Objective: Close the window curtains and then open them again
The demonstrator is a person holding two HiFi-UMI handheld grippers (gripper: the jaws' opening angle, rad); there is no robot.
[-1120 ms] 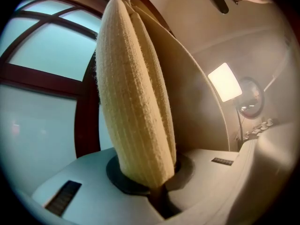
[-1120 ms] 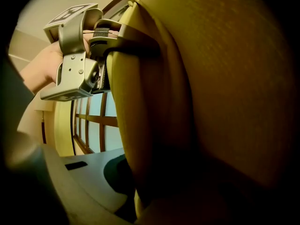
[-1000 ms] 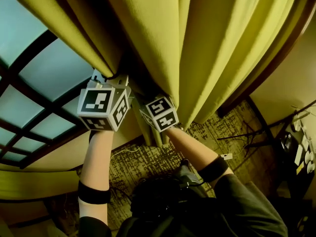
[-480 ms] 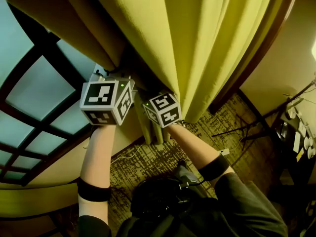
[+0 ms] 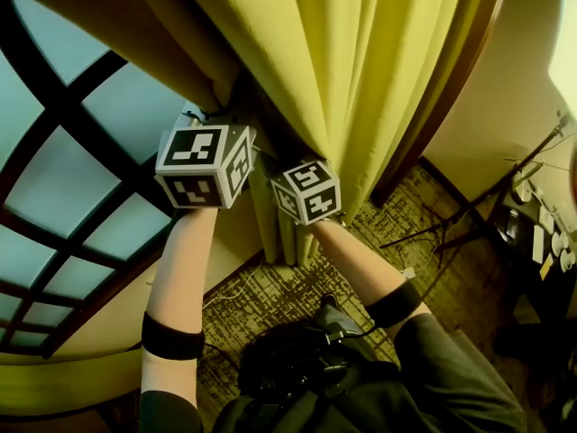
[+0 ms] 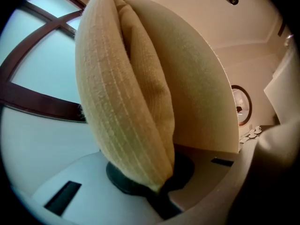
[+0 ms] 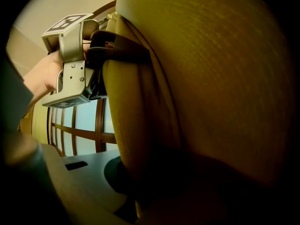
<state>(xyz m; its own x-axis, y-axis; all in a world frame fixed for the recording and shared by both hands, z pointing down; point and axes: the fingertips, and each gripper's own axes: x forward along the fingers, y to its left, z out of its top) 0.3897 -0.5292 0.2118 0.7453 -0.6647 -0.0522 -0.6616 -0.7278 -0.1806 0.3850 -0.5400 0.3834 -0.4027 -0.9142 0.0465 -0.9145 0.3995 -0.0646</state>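
Curtain [image 5: 361, 79] being pinched by left gripper [image 6: 157, 186] and right gripper [image 7: 140, 196], jaws closing tight on folds. Best dragging level along window [image 5: 81, 179], hands together, avoiding downward tugging.

the curtain [image 5: 361, 79] is yellow-green, and close up it shows a fine ribbed weave. the window [image 5: 81, 179] has pale blue-green panes between dark brown bars. the cube [image 5: 203, 165] on the left claw [image 6: 159, 191] and the one on the right claw [image 7: 136, 196] are white with black square markings. the floor [image 5: 270, 296] is olive carpet mottled with dark flecks. the wall [image 5: 505, 106] is cream. the armbands [image 5: 171, 339] are black. the sleeve [image 5: 451, 377] looks dark grey, though the light is dim.
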